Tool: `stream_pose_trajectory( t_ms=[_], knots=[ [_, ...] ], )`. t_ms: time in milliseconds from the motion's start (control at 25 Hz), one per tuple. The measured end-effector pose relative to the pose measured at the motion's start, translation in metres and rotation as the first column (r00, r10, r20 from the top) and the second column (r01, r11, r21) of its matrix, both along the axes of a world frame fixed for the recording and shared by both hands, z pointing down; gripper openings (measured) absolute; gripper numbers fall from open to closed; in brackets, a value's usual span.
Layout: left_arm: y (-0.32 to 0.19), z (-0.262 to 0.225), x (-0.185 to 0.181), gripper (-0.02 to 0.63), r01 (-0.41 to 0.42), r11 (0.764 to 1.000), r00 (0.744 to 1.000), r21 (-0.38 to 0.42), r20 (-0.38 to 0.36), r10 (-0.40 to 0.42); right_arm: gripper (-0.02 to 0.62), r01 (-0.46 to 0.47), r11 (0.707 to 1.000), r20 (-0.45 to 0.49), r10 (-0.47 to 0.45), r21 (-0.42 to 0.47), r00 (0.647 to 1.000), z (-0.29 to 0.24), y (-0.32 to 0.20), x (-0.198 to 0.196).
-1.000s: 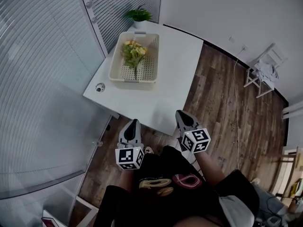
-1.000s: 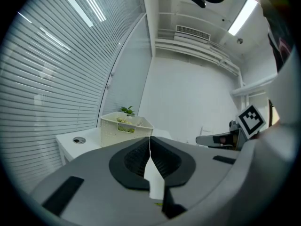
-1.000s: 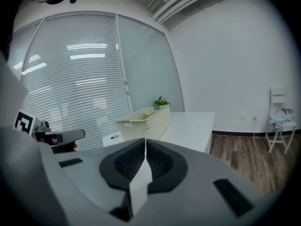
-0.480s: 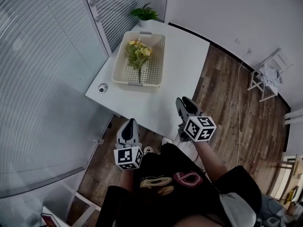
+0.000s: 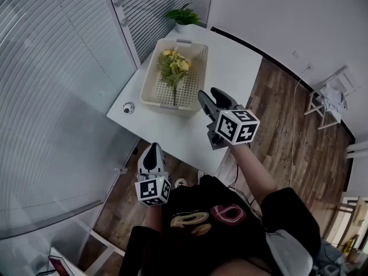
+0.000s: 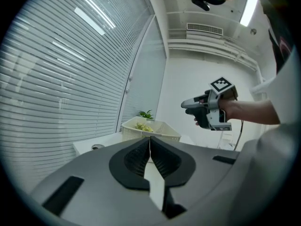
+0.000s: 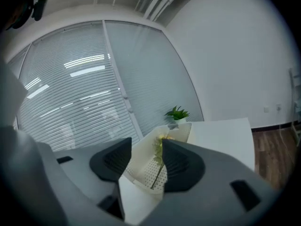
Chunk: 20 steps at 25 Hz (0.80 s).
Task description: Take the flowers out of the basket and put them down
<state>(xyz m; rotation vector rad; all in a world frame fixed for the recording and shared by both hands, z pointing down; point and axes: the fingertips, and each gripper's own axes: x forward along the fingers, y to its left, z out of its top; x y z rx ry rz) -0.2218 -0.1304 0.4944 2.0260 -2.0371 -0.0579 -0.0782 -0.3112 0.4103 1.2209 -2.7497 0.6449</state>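
One flower bunch (image 5: 175, 68) in one far basket (image 5: 150, 94); right gripper (image 5: 209, 96) just opening, empty; left gripper (image 5: 152, 150) pressed together

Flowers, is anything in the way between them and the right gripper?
Nothing visible blocks them. The right gripper, whose jaws have just been opening with nothing between them, points over the low near wall of the basket at the flowers lying inside.

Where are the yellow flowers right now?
In the head view, the flowers lie inside the cream basket on the white table, toward its left side, near the small potted plant.
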Motion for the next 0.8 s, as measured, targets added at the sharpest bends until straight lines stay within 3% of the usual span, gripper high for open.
stream_pose_trajectory(
  t_ms=[240,440,560,800],
  knots=[
    [-0.006,0.007,-0.010,0.018,0.028,0.999,1.000,-0.034,0.010,-0.028,0.195,0.059,0.995,-0.076,-0.065,-0.080,0.995,0.013,-0.032,-0.044],
    [-0.003,0.011,-0.015,0.018,0.056,0.997,0.998,-0.044,-0.001,-0.057,0.196,0.035,0.991,-0.082,-0.046,-0.132,0.996,0.028,-0.060,-0.068],
    [-0.002,0.017,-0.023,0.018,0.086,0.994,0.996,-0.061,-0.020,-0.087,0.196,0.046,0.985,-0.125,-0.067,-0.164,0.990,0.042,-0.077,-0.086],
    [0.009,0.025,-0.032,0.018,0.139,0.986,0.990,-0.096,-0.025,-0.142,0.204,-0.021,0.968,-0.188,-0.028,-0.252,0.982,0.075,-0.109,-0.106]
  ],
)
